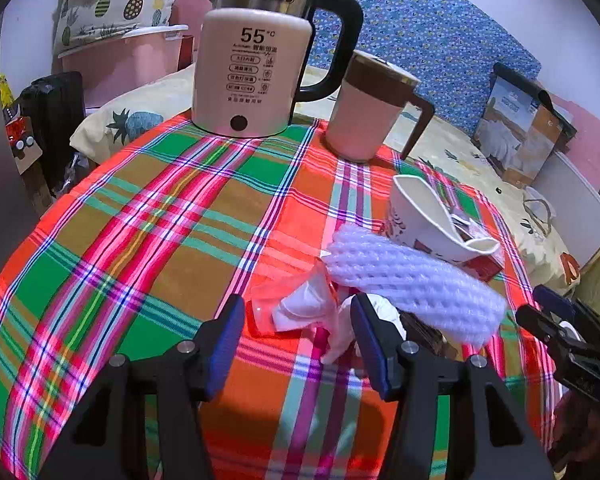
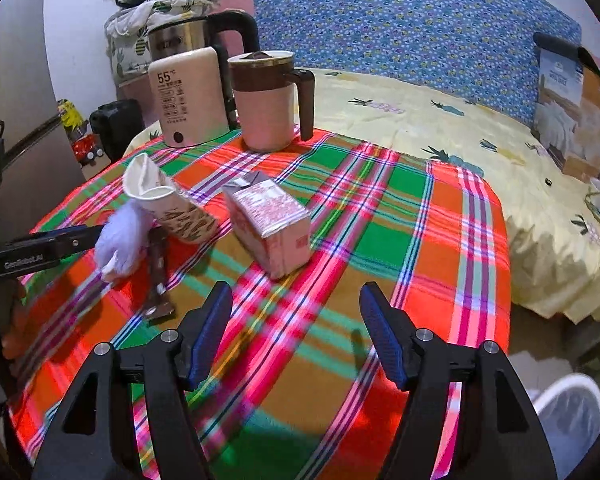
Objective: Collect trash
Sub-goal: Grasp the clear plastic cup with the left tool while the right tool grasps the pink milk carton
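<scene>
Bright checked cloth over the surface, kettle and mug at the back. Trash near the front: foam net, crushed paper cup, red wrapper, milk carton. Left gripper jaws spread wide around the wrapper, not pinching. Right gripper jaws spread wide, empty.

The left gripper stands with its jaws wide apart over the plaid tablecloth, and a crumpled red-and-white wrapper lies between the blue fingertips, untouched by either; a white foam net sleeve stretches toward 3 o'clock of it, touching a crushed paper cup at 1 o'clock. At 12 o'clock stands a kettle with a lidded mug just beside it; the right gripper shows at 3 o'clock.
</scene>
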The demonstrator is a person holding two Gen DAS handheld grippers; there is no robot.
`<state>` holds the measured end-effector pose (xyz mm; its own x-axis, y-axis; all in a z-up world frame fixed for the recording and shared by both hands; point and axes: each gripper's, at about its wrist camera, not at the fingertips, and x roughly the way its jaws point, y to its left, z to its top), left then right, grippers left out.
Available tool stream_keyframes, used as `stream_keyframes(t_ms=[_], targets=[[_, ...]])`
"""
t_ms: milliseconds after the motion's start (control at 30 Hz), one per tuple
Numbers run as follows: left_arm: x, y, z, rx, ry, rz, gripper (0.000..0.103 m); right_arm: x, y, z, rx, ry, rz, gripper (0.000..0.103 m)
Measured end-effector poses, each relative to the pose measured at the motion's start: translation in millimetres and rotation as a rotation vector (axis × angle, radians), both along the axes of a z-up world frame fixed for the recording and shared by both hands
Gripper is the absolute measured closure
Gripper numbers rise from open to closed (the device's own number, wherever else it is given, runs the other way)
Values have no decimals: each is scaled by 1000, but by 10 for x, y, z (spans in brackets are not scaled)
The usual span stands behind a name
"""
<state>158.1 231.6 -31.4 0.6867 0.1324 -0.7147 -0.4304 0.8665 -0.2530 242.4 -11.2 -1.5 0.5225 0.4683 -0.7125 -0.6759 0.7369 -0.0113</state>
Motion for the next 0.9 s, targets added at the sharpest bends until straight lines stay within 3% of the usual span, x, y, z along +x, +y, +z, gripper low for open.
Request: stream_keyframes(t_ms=[467, 600, 767, 900], targets=[[82, 122, -83, -35, 8, 12, 46, 258, 307, -83, -44, 4, 129, 35], [70, 161, -57, -62, -5, 29, 46, 244, 364, -89, -48, 44, 132, 36], [106, 169, -18, -82, -22, 32, 46, 134, 374, -89, -33, 50, 140, 64], [156, 172, -57, -84, -12, 37, 47, 97, 365, -84, -25, 49, 126, 65]])
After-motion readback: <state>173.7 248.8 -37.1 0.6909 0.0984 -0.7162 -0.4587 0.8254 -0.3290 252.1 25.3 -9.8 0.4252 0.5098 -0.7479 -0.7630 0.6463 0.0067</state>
